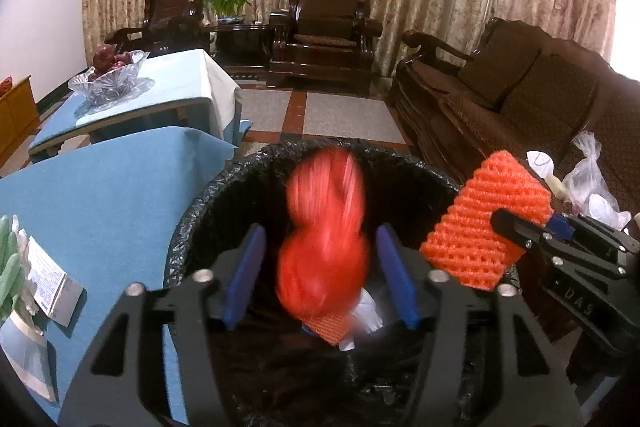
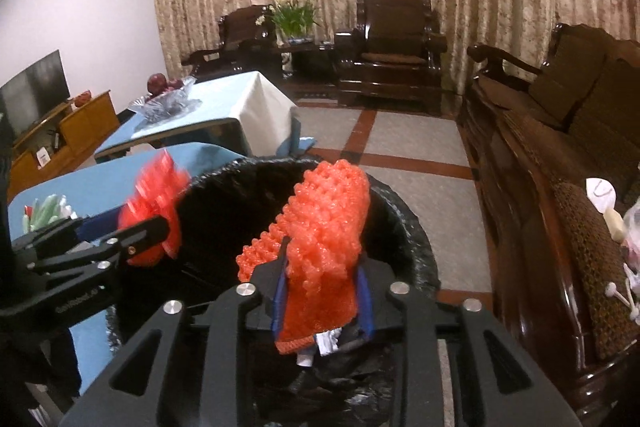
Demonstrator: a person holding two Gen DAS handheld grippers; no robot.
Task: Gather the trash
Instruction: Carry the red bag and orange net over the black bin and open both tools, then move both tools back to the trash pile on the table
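We're at the drop: our left gripper has its jaws spread wide, and a blurred red foam fruit net hangs between them, apparently falling into the black-lined round trash bin. Our right gripper has its jaws clamped on an orange foam mesh sleeve above the rim. Next, we judge, the right jaws must part over the opening.
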